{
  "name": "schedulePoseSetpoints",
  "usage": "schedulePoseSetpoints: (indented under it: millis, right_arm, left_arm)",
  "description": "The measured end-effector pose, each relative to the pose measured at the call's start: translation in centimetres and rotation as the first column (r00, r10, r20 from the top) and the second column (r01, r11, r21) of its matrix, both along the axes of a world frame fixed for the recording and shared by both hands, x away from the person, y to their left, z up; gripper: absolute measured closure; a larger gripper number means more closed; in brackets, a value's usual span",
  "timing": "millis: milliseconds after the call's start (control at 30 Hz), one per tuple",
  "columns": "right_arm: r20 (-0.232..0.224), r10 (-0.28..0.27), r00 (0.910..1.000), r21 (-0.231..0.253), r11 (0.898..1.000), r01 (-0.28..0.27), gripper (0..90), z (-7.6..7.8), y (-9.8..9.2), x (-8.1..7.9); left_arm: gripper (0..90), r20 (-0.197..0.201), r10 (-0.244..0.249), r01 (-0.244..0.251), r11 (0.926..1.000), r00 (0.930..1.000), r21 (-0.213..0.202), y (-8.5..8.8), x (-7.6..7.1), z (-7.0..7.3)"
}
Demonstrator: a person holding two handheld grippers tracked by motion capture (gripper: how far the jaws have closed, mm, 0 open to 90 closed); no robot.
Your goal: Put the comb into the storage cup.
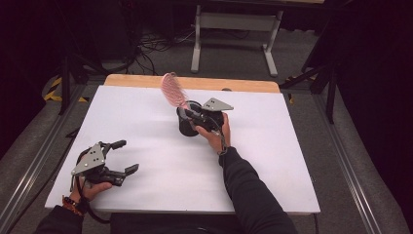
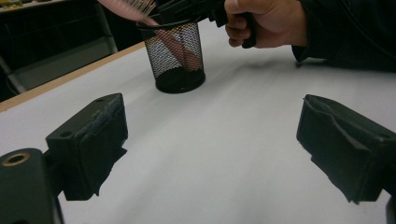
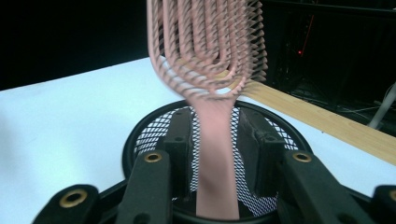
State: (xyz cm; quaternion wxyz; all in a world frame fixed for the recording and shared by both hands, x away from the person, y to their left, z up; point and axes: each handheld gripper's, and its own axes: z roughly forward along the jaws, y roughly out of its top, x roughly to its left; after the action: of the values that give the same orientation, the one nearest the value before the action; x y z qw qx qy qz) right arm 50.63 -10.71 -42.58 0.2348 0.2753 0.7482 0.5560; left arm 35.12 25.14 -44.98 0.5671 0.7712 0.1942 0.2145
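The landmark was the black mesh cup (image 1: 187, 124), which stood upright on the white tabletop (image 1: 146, 122), toward its far middle.

Well to the near left of the cup, the left gripper (image 1: 122, 157) rested low over the tabletop in the person's left hand (image 1: 90, 189). Its fingers (image 2: 88, 144) stood wide apart with nothing between them; in the left gripper view only bare white surface lay in the gap. A grey three-cornered plate (image 1: 90, 160) sat on top of this gripper.

From the left gripper view the cup (image 2: 177, 58) appeared beyond the open fingers, with a pink handle visible through its mesh.

Directly over the cup, the right gripper (image 1: 187, 114) was held by the person's right hand (image 1: 214, 132), the dark sleeve (image 1: 248, 190) running back from the cup toward the near edge. In the right gripper view its fingers (image 3: 180, 144) reached down inside the cup's rim (image 3: 140, 130) and stood on either side of the handle of a pink hairbrush (image 3: 212, 93), closed in against it or very nearly so; actual contact on the right side could not be confirmed. The lower end of the handle was within the cup, and the brush head (image 1: 173, 89) rose above the rim, tilted up and to the far left of the cup. The head was blurred in the right gripper view.

Beyond the cup, a wooden strip (image 1: 243, 84) edged the far side of the tabletop.
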Motion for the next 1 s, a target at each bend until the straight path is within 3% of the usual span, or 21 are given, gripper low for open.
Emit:
schedulePoseSetpoints:
  millis: [500,1000]
  right_arm:
    - [0.019,0.000,0.9998,-0.012,1.000,0.000,64.2,0.5,-0.4,-0.4]
    - [0.073,0.019,0.9971,-0.016,1.000,-0.018,58.9,2.6,-0.5,-1.6]
  left_arm:
    - [10.0,-0.001,-0.002,0.002,1.0000,1.0000,0.007,-0.1,0.0,0.0]
    - [10.1,0.000,-0.001,0.001,1.0000,1.0000,0.008,-0.2,0.0,0.0]
